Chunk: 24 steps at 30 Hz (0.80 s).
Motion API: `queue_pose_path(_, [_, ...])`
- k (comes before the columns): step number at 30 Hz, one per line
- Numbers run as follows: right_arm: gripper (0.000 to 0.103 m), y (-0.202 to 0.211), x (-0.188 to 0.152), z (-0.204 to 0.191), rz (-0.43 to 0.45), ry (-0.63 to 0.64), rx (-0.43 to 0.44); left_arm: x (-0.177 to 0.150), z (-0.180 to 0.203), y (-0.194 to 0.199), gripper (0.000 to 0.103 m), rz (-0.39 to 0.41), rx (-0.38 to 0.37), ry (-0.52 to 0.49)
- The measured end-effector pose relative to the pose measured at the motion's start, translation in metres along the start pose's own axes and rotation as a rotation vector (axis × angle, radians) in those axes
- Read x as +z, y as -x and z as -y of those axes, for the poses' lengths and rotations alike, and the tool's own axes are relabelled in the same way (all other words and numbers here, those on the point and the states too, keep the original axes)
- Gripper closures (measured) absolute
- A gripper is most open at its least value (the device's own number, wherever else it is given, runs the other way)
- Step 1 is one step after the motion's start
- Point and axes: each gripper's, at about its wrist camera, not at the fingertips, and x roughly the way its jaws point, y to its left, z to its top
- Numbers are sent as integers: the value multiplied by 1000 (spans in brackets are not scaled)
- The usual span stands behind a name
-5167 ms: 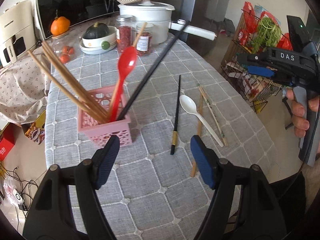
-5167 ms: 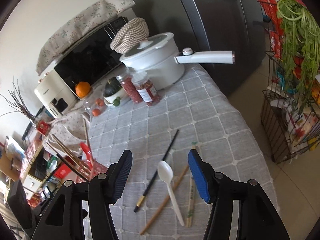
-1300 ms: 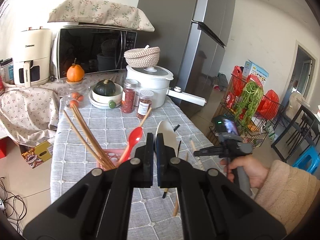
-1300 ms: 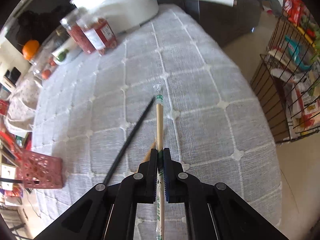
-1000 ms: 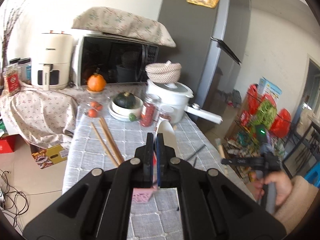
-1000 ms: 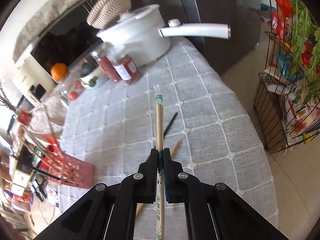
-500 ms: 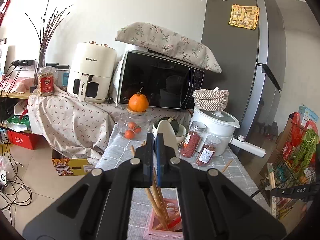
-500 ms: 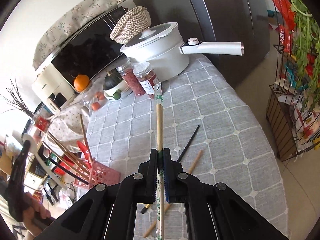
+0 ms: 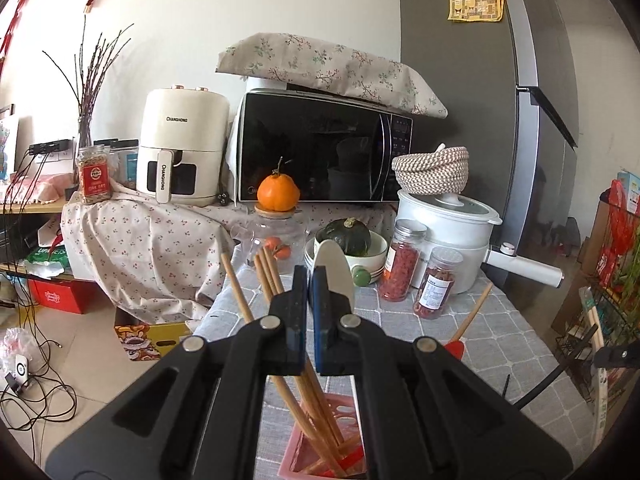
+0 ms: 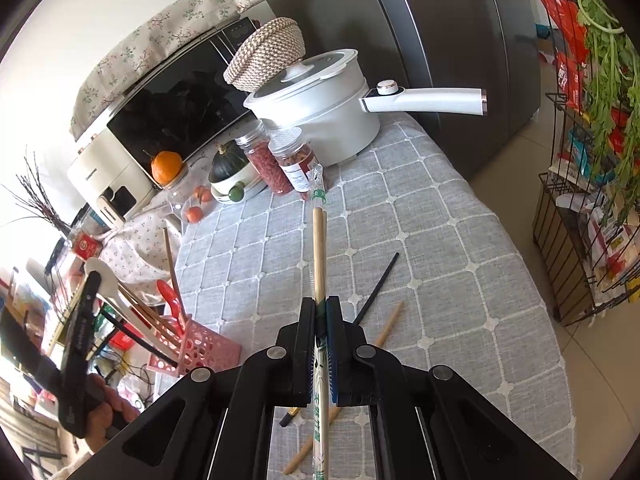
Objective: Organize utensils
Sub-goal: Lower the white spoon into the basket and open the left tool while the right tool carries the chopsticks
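My left gripper (image 9: 307, 276) is shut on a white spoon (image 9: 334, 268), bowl up, held above the pink utensil basket (image 9: 320, 454). The basket holds several wooden chopsticks (image 9: 276, 300), a red spoon (image 9: 454, 350) and a black chopstick. In the right wrist view the left gripper (image 10: 90, 280) with the spoon (image 10: 100, 274) hangs over the basket (image 10: 200, 350) at the left. My right gripper (image 10: 320, 306) is shut on a pair of wrapped bamboo chopsticks (image 10: 319, 248), lifted above the table. A black chopstick (image 10: 376, 286) and a wooden chopstick (image 10: 384, 330) lie on the grey cloth.
A white pot (image 10: 320, 108) with a long handle, two spice jars (image 10: 280, 164), a bowl with a squash (image 10: 230, 178) and a glass jar with an orange stand at the table's far end. A wire rack (image 10: 580, 220) stands right of the table. A microwave (image 9: 320, 148) and air fryer are behind.
Both grippers have closed on utensils and lifted them: the left took the white spoon and carried it over the pink basket, the right took the wrapped chopsticks off the cloth.
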Motion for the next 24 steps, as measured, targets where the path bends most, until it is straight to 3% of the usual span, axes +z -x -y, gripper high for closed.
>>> queue_pose_path(12, [98,12,-3,-6,56,9,27,-3,-6,-5,99,-94,-25,65])
queue_pose_path(15, [98,19,-3,-11,91,18,42,-2,-11,-4,93,-138,-42,78])
queue_pose_path(17, [98,23,-3,-16,118,27,53,-2,-11,0,80,-148,-62,65])
queue_pose_path(22, [98,36,-3,-31,187,29,92,7,-18,13,72,-174,-109,40])
queue_pose_path(24, [98,44,-4,-38,218,31,106,13,-26,18,64,-207,-114,49])
